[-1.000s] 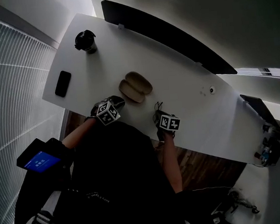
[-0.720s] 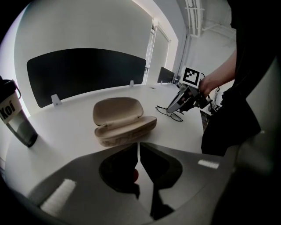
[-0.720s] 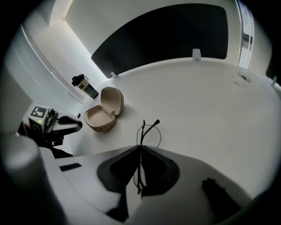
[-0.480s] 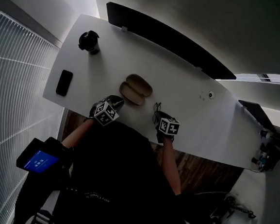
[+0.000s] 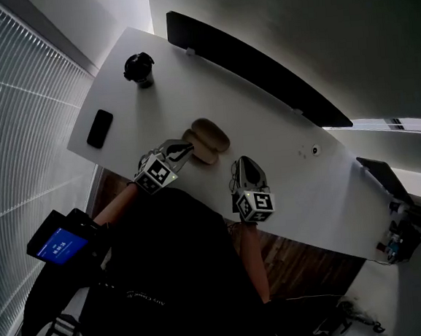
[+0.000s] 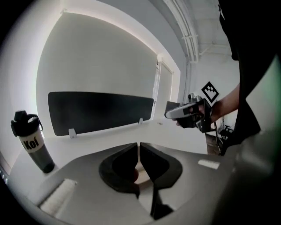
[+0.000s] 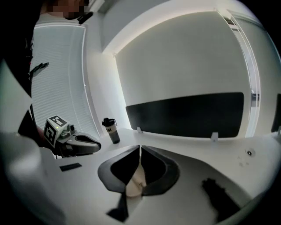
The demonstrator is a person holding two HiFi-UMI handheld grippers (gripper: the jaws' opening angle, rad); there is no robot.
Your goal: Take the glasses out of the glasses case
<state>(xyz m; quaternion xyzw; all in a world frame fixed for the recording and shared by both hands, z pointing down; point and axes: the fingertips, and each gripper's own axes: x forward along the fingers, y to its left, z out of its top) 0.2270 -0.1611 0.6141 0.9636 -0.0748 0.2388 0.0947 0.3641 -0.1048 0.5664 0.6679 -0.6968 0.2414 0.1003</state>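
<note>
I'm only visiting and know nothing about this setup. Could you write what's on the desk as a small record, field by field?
Table: white, dark panel along its far edge
Glasses case: tan, lying open mid-table
Glasses: dark, on the table, outside the case
Bottle: dark, upright, far corner
Phone: dark, lying flat near the edge
Left gripper: fingers closed, holding nothing
Right gripper: fingers closed, holding nothing

Left claw [image 5: 182, 150] and right claw [image 5: 243, 166] both closed.
</note>
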